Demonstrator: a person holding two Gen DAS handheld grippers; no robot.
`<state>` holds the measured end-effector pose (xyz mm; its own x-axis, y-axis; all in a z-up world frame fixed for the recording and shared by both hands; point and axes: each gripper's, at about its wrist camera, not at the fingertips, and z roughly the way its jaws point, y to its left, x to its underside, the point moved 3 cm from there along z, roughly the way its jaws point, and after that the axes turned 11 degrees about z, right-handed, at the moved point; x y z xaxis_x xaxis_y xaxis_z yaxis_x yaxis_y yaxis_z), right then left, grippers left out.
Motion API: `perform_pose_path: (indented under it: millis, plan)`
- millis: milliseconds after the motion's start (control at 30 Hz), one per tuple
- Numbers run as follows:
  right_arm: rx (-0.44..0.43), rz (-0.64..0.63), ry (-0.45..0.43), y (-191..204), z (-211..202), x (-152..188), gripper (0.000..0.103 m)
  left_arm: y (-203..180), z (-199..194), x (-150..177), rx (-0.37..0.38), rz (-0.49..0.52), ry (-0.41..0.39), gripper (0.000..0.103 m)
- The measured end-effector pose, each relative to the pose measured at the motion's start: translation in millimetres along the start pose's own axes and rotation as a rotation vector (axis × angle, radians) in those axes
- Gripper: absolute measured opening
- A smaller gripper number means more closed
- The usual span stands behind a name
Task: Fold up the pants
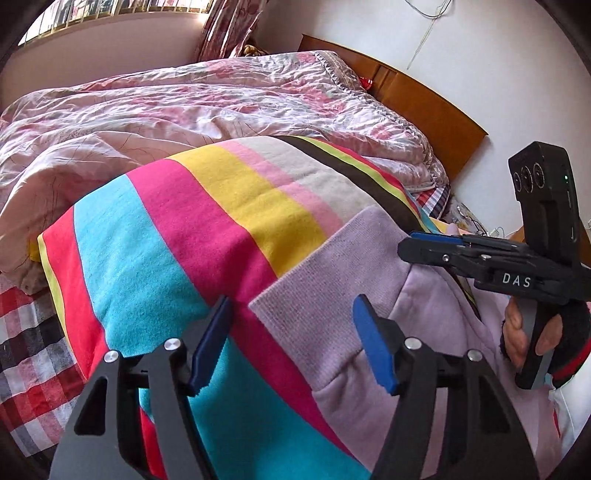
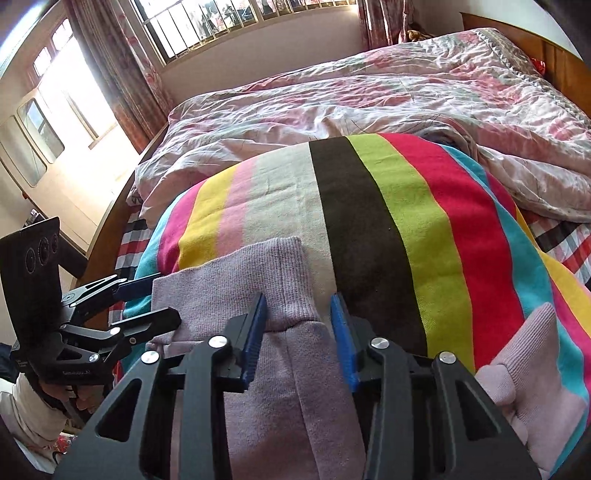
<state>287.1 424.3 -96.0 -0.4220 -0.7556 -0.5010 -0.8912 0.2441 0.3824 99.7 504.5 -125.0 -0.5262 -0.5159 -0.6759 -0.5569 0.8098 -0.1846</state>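
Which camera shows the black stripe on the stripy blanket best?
The right wrist view. There the black stripe runs wide down the middle of the blanket, seen from the far edge to the right gripper. In the left wrist view the stripe is only a thin band far off, partly hidden behind the pants.

- The striped blanket (image 1: 207,229) is viewed at close range from the left wrist, looking down and across towards the headboard (image 1: 424,99).
- The same blanket (image 2: 406,221) is viewed closely from the right wrist, towards the window (image 2: 229,22).
- Blanket and lilac pants (image 1: 369,295) are shared.
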Motion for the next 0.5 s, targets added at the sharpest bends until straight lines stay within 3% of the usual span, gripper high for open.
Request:
perform_pose_path:
  millis: [33,100,300,500]
  plan:
    - [0.013,-0.022,-0.011,4.3,-1.0,2.3,0.021,-1.0,-0.8,0.3,0.011,0.004,-0.009,0.028]
    - [0.038,-0.054,-0.044,11.5,-8.5,3.5,0.016,0.9,-2.1,-0.7,0.068,-0.006,-0.022,0.012]
    - [0.082,-0.119,-0.135,44.5,-30.9,-8.9,0.014,-2.1,-50.9,-12.7,0.034,0.025,-0.153,0.01]
    - [0.135,-0.112,-0.07,41.7,7.7,-7.6,0.014,12.6,-30.4,-6.6,0.005,0.004,-0.07,0.01]
